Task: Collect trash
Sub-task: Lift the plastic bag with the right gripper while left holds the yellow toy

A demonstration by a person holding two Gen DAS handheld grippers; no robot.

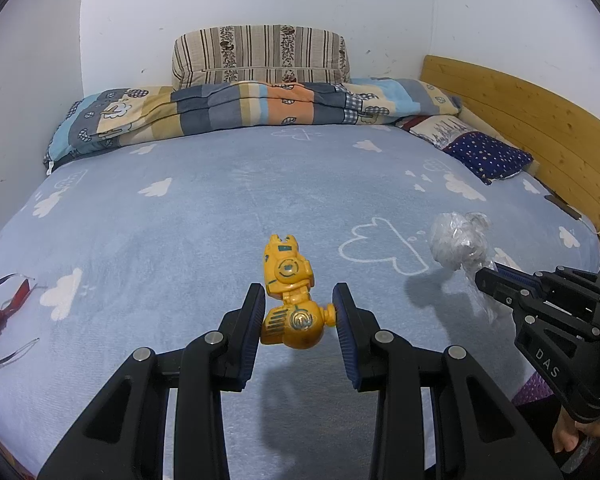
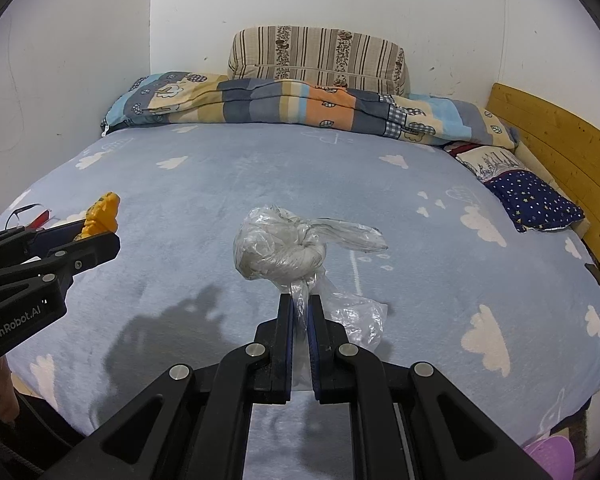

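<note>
My left gripper (image 1: 299, 294) is shut on a yellow toy robot (image 1: 286, 272), its pads pressing the round end so that the body sticks out forward over the blue cloud-print bed sheet (image 1: 180, 240). The right wrist view shows the same toy (image 2: 104, 212) at the far left in the left gripper (image 2: 96, 236). A knotted clear plastic bag (image 2: 276, 248) with grey stuff inside hangs above the sheet, and my right gripper (image 2: 300, 300) is shut on its loose neck. From the left wrist, the bag (image 1: 458, 240) and right gripper (image 1: 486, 276) appear at the right.
Glasses with a red strap (image 1: 4, 320) lie on the sheet at the left edge. A folded quilt (image 1: 240, 112) and striped cushion (image 1: 260, 56) fill the far side. A starry pillow (image 1: 488, 156) lies by the wooden headboard (image 1: 540, 132) on the right.
</note>
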